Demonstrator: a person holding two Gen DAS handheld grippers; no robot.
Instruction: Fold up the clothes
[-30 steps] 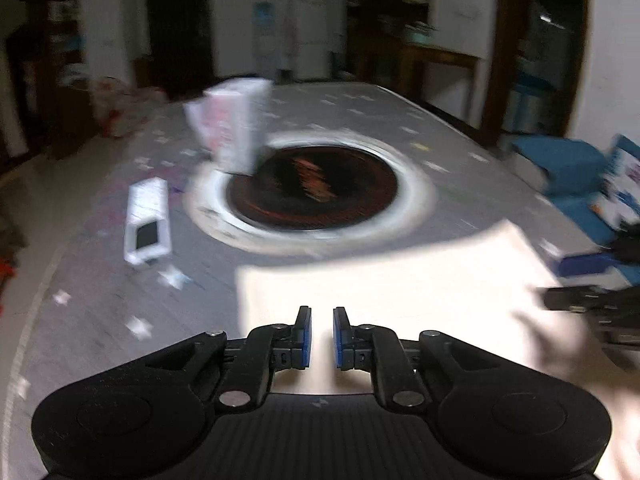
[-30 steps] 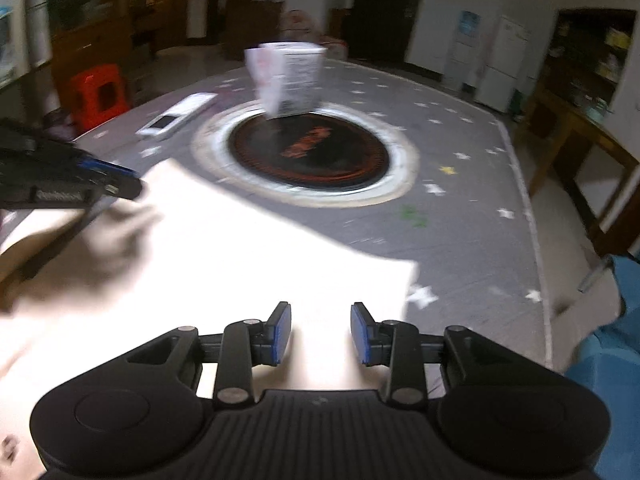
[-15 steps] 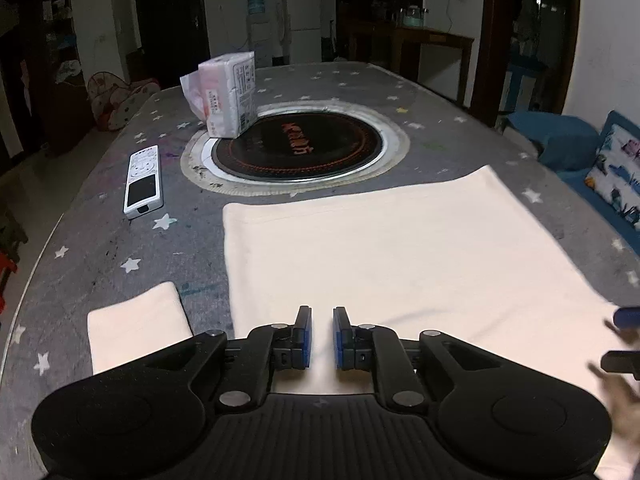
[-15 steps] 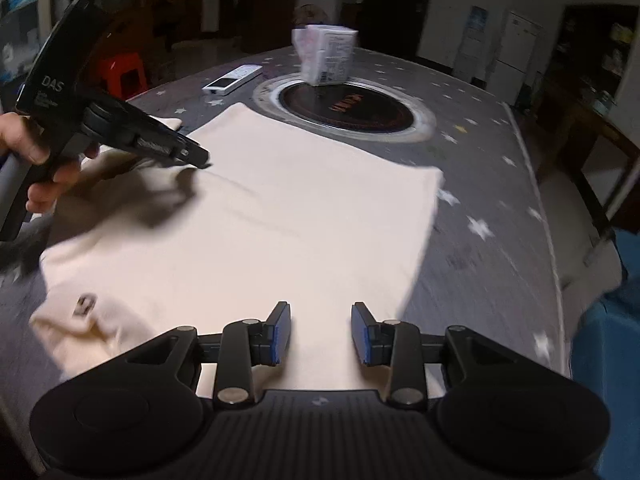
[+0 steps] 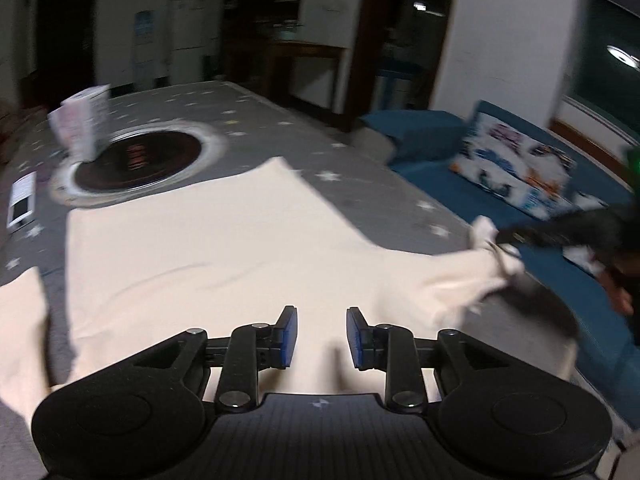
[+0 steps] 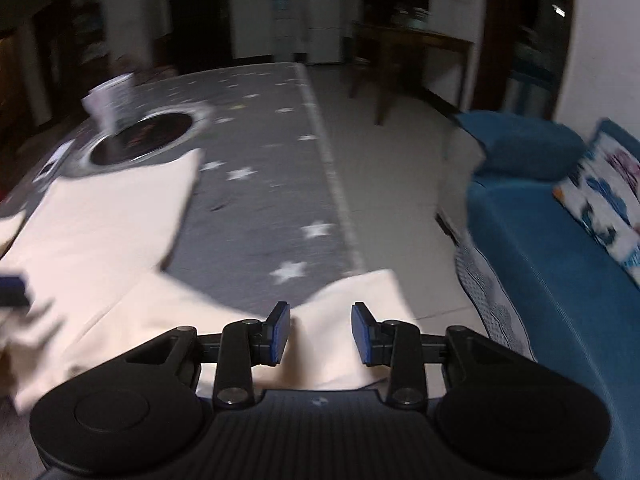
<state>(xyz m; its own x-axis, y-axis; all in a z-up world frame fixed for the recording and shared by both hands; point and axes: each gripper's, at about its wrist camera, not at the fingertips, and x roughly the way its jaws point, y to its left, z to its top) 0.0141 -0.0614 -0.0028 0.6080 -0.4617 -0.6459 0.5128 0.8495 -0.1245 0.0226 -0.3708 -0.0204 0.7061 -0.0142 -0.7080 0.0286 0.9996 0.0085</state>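
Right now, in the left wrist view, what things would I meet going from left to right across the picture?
Remote control → tissue pack → round black hotplate → cream garment → right gripper, pinching the garment's sleeve → patterned cushion on the blue sofa.

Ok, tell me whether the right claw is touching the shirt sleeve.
Touching. The left wrist view, though blurred, shows the cream sleeve lifted and bunched up against the tip of the right claw.
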